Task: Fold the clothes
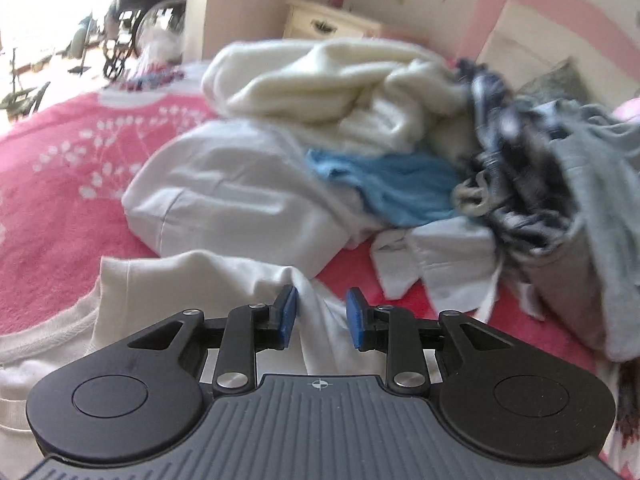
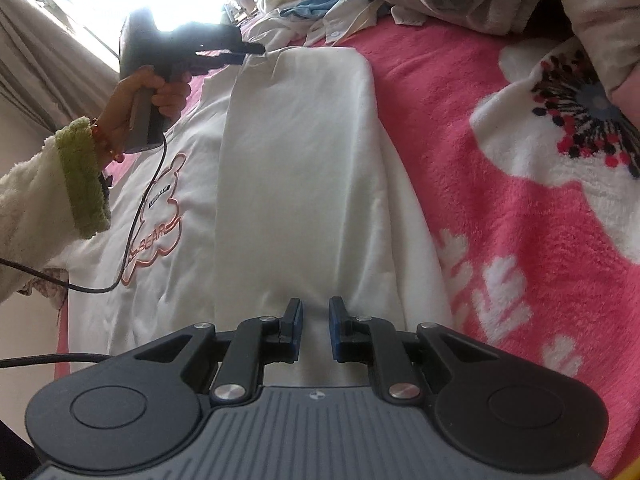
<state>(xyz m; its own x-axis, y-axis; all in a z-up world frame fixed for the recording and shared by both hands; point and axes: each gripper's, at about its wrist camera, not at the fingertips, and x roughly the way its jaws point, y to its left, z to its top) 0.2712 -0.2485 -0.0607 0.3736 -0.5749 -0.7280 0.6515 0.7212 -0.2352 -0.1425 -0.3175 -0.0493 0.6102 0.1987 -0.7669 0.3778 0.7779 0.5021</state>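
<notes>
A white T-shirt (image 2: 296, 168) with an orange bear outline print lies on the pink blanket, one side folded over the middle. My right gripper (image 2: 315, 330) is open with a fold of the shirt's near edge between its blue pads. My left gripper (image 1: 321, 317) is open over a raised ridge of the same shirt (image 1: 188, 280) at its far end; it also shows in the right wrist view (image 2: 256, 49), held in a hand at the shirt's top corner.
A pile of unfolded clothes (image 1: 360, 128) lies beyond the shirt: cream, white, blue, checked and grey pieces. The pink floral blanket (image 2: 500, 152) covers the bed. A bedside cabinet (image 1: 328, 20) stands at the wall.
</notes>
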